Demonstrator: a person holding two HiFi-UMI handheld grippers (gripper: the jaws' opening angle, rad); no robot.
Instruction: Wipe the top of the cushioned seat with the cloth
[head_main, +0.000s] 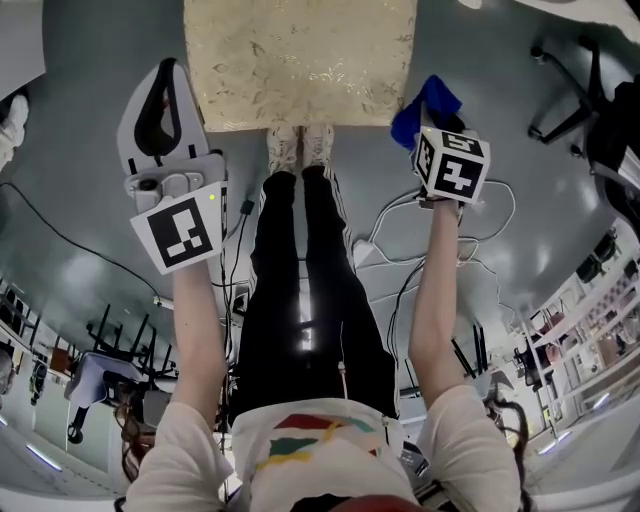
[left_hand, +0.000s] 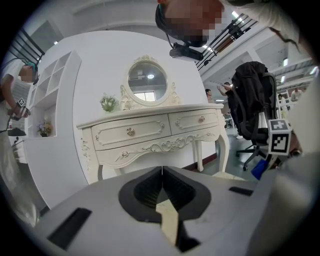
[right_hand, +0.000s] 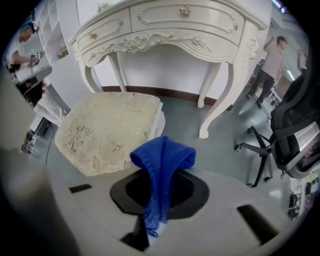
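The cushioned seat (head_main: 300, 60) is cream with a gold leaf pattern and stands just beyond the person's shoes; the right gripper view shows the seat (right_hand: 107, 130) ahead and to the left. My right gripper (right_hand: 159, 172) is shut on a blue cloth (right_hand: 161, 160), which bunches above the jaws. In the head view that right gripper (head_main: 432, 120) hangs off the seat's right front corner with the blue cloth (head_main: 424, 108) sticking out. My left gripper (head_main: 170, 100) is held up left of the seat, jaws closed on nothing, pointing at a dresser; from its own camera the left gripper (left_hand: 162, 186) shows pads together.
A white carved dressing table (left_hand: 150, 132) with an oval mirror (left_hand: 146, 80) stands behind the seat; its legs (right_hand: 220, 95) are close to the seat's far side. Office chairs (right_hand: 295, 135) sit to the right. Cables (head_main: 400, 240) trail on the grey floor near the person's feet.
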